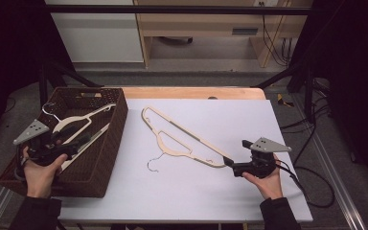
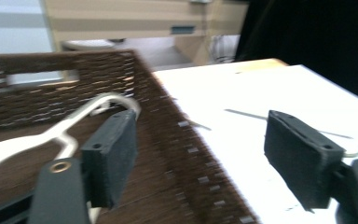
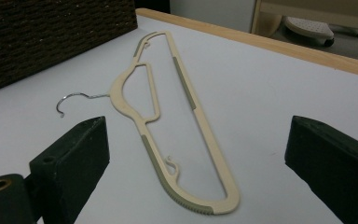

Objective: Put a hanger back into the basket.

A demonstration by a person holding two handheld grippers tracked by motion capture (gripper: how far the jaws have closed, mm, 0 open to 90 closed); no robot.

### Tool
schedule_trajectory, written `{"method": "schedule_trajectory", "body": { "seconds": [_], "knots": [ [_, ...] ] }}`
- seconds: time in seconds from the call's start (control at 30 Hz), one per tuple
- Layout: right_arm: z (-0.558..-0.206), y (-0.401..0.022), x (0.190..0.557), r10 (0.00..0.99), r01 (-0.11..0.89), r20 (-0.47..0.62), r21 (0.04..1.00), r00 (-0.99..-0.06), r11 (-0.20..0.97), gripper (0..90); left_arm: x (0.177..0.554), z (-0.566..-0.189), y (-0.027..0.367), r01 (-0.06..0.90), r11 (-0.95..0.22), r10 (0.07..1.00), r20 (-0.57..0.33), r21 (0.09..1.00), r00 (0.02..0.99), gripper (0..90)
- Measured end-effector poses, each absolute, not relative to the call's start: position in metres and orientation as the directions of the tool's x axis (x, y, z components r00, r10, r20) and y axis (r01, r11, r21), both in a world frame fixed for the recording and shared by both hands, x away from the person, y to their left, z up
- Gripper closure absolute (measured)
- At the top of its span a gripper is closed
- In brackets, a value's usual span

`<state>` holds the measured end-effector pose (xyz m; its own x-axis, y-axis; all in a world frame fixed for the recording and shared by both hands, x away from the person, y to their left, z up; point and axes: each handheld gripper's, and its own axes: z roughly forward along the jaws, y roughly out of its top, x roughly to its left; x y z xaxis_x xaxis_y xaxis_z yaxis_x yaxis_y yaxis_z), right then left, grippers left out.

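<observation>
Both tools stand wide open and hold nothing. Left tool (image 1: 72, 146), with blunt black rubbery pads, hovers over the dark woven wicker basket (image 1: 117, 125), where a smooth cream plastic hanger (image 1: 79, 120) lies. Right tool (image 1: 229, 162) sits at the near end of a second, flat cream hanger (image 3: 177, 107) with ribbed grey grips and a thin wire hook, lying on the matte white bench (image 1: 211, 191).

Open fingers (image 2: 303, 161) above basket (image 2: 177, 121), hanger (image 2: 51, 133)

The left gripper view is blurred. There the basket (image 2: 37, 93) runs off the left edge, and a jaw covers part of the hanger (image 2: 51, 133) inside. The table's (image 3: 270, 93) far corners are cut off.
</observation>
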<state>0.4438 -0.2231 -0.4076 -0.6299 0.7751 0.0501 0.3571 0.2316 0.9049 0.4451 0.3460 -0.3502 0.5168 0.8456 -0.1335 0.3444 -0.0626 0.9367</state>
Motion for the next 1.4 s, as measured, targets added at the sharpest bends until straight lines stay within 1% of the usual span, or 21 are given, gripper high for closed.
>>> {"method": "schedule_trajectory", "body": {
  "seconds": [0.07, 0.17, 0.3, 0.63, 0.8, 1.13, 1.3, 1.4],
  "knots": [
    [-0.407, -0.221, 0.444, 0.773, 0.346, 0.040, 0.908, -0.633, 0.236, 7.0, 0.443, -0.352, 0.335, 0.327, -0.076, 0.836, -0.119, 0.942, 0.536, 19.9],
    [-0.407, -0.218, 0.445, 0.770, 0.343, 0.038, 0.908, -0.637, 0.240, 7.1, 0.440, -0.355, 0.319, 0.326, -0.105, 0.826, -0.099, 0.940, 0.554, 14.0],
    [-0.408, -0.212, 0.446, 0.761, 0.340, 0.030, 0.905, -0.648, 0.254, 7.1, 0.437, -0.356, 0.302, 0.312, -0.132, 0.817, -0.076, 0.941, 0.572, 10.8],
    [-0.409, -0.203, 0.447, 0.747, 0.338, 0.027, 0.902, -0.664, 0.269, 6.8, 0.424, -0.351, 0.279, 0.286, -0.165, 0.780, -0.053, 0.944, 0.624, 9.6],
    [-0.409, -0.199, 0.448, 0.744, 0.338, 0.024, 0.900, -0.667, 0.274, 7.0, 0.420, -0.355, 0.261, 0.288, -0.189, 0.751, -0.051, 0.939, 0.658, 9.0],
    [-0.412, -0.181, 0.455, 0.722, 0.342, 0.020, 0.889, -0.692, 0.304, 8.9, 0.421, -0.382, 0.219, 0.320, -0.281, 0.679, -0.047, 0.905, 0.732, 9.2],
    [-0.416, -0.171, 0.462, 0.717, 0.355, 0.010, 0.874, -0.697, 0.333, 10.7, 0.426, -0.397, 0.208, 0.347, -0.313, 0.664, -0.057, 0.884, 0.745, 9.2],
    [-0.420, -0.165, 0.466, 0.713, 0.364, 0.000, 0.860, -0.701, 0.358, 13.3, 0.428, -0.402, 0.206, 0.351, -0.325, 0.663, -0.053, 0.878, 0.746, 9.3]
  ]
}}
